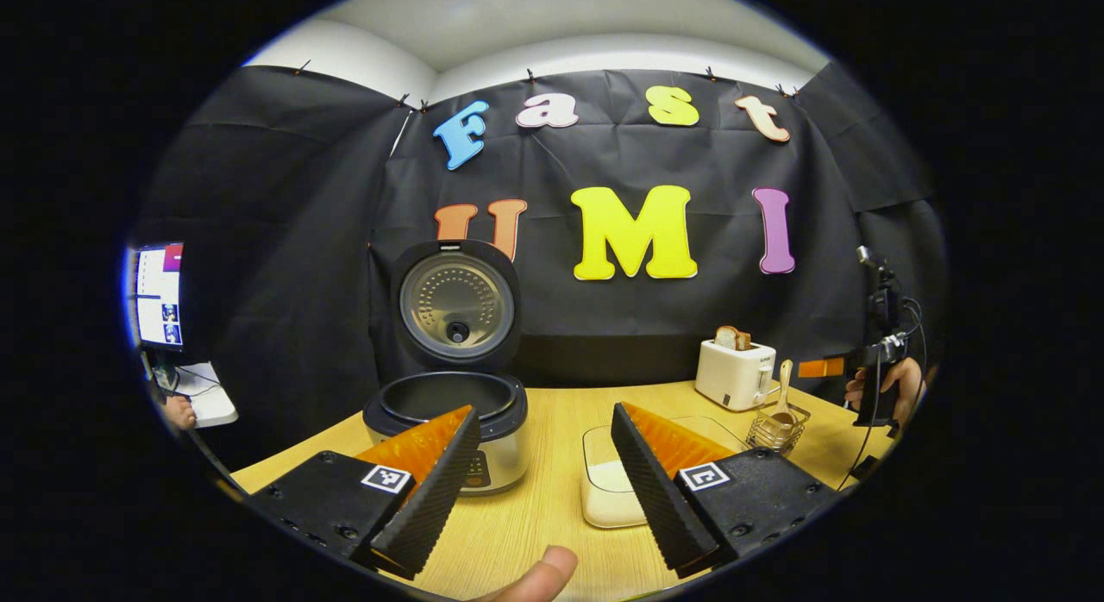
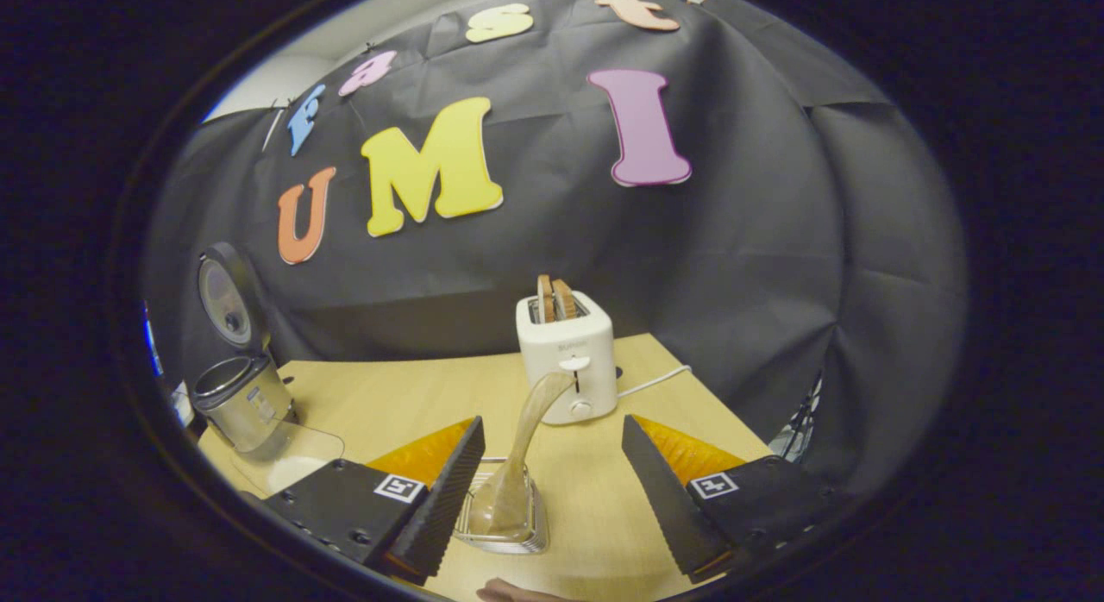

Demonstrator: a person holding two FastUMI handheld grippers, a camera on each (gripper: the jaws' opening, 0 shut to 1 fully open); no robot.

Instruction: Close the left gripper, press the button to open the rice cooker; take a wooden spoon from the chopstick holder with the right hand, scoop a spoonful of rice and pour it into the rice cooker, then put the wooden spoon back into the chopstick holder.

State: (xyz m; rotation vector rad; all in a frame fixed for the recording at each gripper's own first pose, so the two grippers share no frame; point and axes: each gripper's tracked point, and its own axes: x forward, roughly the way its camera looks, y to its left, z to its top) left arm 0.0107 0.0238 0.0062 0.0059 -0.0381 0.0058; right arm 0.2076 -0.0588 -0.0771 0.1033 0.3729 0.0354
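Already rice cooker [image 1: 448, 429] lid up on table [image 1: 526, 533]. Right gripper [image 2: 548, 490] jaws spread – lined up either side of wooden spoon [image 2: 517, 464] upright in chopstick holder [image 2: 504, 537], ready to grasp. Left gripper [image 1: 543, 464] jaws spread – idle.

A white toaster [image 1: 734, 373] stands on the pale wooden bench [image 1: 535, 533] toward the back, close to the black cloth wall [image 1: 285, 240], with two slices of browned bread [image 1: 732, 336] poking up from its slots. In the right gripper view the toaster's lever and knob face forward, and a white cord [image 2: 653, 380] trails from its side across the bench toward the cloth. Off to the far side, beyond the bench edge, a lit monitor [image 1: 159, 296] stands above a white desk surface [image 1: 211, 404].
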